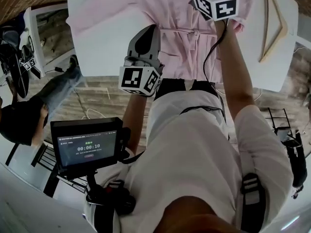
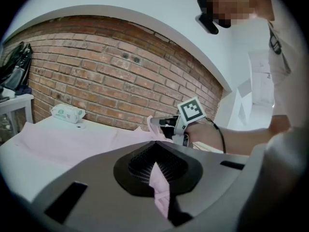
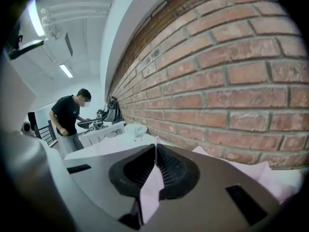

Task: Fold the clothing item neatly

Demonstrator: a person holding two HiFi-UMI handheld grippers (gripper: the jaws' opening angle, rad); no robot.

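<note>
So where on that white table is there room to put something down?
The widest bare patch is the table's left part, between the pink garment and the near edge. A smaller one sits at the near right corner, past the wooden hanger. The middle is crowded: the left tongs and right tongs both grip the garment there.

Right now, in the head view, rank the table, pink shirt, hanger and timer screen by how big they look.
Largest: table.
Second: pink shirt.
Unsure: timer screen and hanger; the screen covers more picture but sits nearer the camera, and the hanger is long but thin.
</note>
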